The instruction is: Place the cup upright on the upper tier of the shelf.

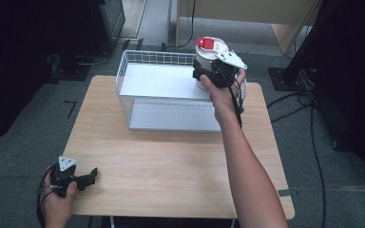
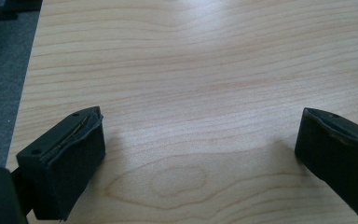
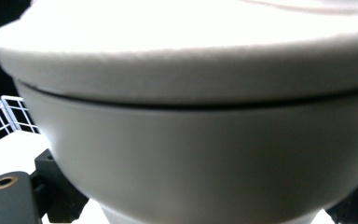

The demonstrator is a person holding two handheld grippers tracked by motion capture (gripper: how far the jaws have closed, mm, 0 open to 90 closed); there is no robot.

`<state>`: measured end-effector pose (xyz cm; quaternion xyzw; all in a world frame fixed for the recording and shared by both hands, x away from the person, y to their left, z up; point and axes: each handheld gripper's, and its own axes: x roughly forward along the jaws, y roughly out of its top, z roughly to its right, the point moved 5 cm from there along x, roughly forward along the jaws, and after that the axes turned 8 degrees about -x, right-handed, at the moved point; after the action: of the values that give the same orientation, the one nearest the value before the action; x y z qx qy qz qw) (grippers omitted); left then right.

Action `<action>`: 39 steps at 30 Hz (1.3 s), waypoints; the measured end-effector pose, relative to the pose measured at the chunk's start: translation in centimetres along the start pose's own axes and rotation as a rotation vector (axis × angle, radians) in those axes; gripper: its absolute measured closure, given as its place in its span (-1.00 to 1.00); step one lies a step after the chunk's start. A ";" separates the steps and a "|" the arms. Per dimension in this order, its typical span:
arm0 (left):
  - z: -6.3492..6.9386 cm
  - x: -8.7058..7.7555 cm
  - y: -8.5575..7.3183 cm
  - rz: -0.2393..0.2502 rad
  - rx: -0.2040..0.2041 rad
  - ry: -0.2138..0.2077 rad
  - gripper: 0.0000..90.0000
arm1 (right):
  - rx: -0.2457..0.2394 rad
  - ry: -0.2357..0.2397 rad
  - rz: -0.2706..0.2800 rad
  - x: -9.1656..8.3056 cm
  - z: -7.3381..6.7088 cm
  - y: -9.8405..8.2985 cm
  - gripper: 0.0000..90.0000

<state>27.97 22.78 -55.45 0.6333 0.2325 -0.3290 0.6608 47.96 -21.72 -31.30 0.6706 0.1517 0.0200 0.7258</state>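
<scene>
Right gripper (image 1: 204,76) clamped on the white lidded container (image 1: 208,56), jaws hugging its lower body, held over the wire basket (image 1: 138,59) at its 2 o'clock corner. Left gripper (image 1: 89,176) jaws spread wide, holding nothing, low over the table (image 1: 171,156) at 7 o'clock.

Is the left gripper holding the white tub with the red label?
No, the left gripper rests open on the wooden table, while the right gripper holds the white tub.
</scene>
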 end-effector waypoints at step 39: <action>0.0 0.0 0.0 -0.002 0.002 0.003 -0.96 | -0.015 0.025 0.021 -1.9 0.5 -0.9 -0.71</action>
<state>27.96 22.76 -55.46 0.6341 0.2338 -0.3291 0.6595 46.14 -22.74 -31.75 0.6663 0.1536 0.0372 0.7288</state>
